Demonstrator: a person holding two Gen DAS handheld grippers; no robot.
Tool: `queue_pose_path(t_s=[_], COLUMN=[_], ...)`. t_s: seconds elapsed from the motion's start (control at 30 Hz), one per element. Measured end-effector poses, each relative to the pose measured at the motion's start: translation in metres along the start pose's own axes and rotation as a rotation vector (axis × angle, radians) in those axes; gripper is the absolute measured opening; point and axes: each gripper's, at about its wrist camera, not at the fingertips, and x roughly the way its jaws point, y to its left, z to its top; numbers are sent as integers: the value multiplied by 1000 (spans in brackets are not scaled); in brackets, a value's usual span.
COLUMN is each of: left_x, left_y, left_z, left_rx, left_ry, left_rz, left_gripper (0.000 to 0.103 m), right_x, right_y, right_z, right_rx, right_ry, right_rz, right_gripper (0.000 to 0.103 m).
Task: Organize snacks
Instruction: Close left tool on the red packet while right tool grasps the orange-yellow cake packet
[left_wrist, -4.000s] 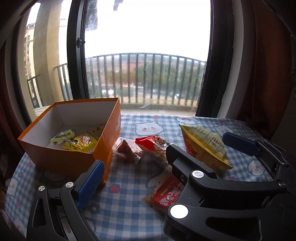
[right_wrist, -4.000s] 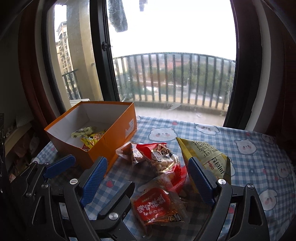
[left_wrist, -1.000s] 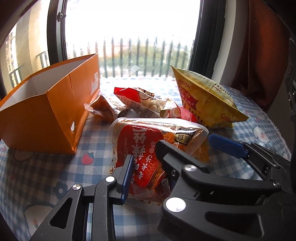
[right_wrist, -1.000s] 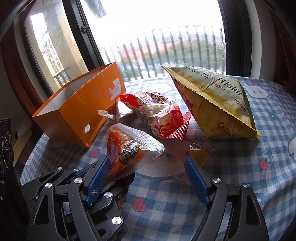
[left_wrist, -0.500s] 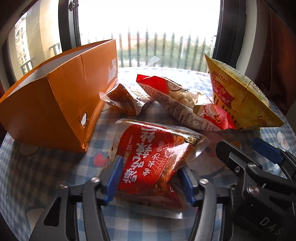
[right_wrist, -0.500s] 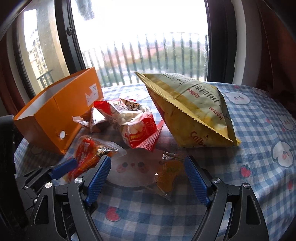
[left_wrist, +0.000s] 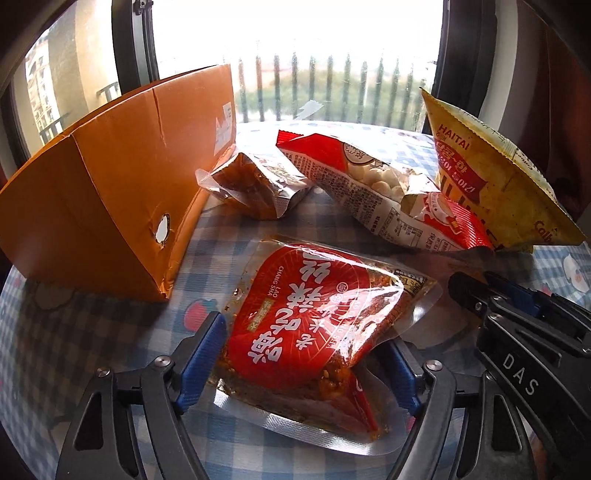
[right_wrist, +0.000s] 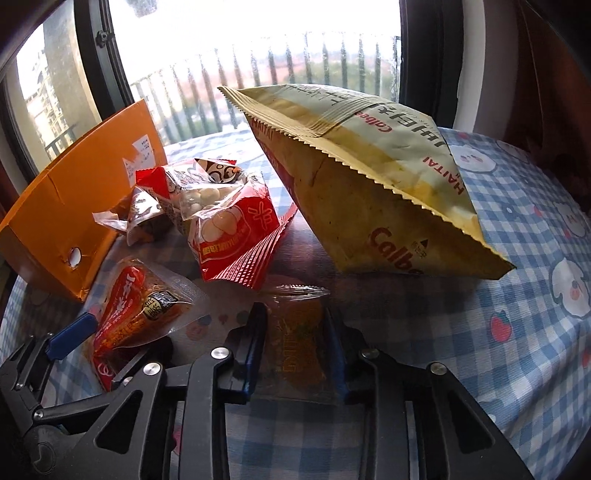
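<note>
Blue-and-white checked tablecloth (right_wrist: 517, 369) printed with little bears covers a table before a dark-framed window with a balcony railing (right_wrist: 295, 62) outside.

In the right wrist view, the right gripper (right_wrist: 293, 350) sits at 6 o'clock, its blue-padded jaws narrow and closing on a small orange snack packet (right_wrist: 295, 332) lying flat on the cloth between them; the pads stand at its two edges. At 9 o'clock lies a red spicy-strip pouch (right_wrist: 136, 314), with one blue finger of the left gripper beside it. At 11 o'clock a red bag of white puffed balls (right_wrist: 229, 229) leans over a small clear-wrapped brown snack (right_wrist: 140, 218), and past them stands an orange cardboard box (right_wrist: 74, 206). A large yellow Calbee chip bag (right_wrist: 369, 184) rises at 1 o'clock.

In the left wrist view, the left gripper (left_wrist: 299, 358) straddles the red pouch (left_wrist: 306, 317) with jaws fairly wide and opening, the pads at either side of it. The orange box (left_wrist: 110, 192) is at 10 o'clock, the brown snack (left_wrist: 255, 184) at 12 and touching the box, the red bag (left_wrist: 376, 192) and chip bag (left_wrist: 487, 177) toward 1 and 2.
</note>
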Motion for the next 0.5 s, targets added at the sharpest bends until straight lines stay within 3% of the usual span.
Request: queue_pose_path(t_s=[0.17, 0.5], left_x=[-10, -27], left_y=[-6, -8], left_z=[-4, -13], left_rx=[46, 64], left_ry=[-43, -112], left_rz=[-4, -14], left_gripper=[48, 32], right_x=[-2, -19], right_y=[4, 8], right_z=[-1, -6], right_rx=[-17, -9], right_ry=[-1, -22], right_rz=[3, 46], right_gripper=[30, 29])
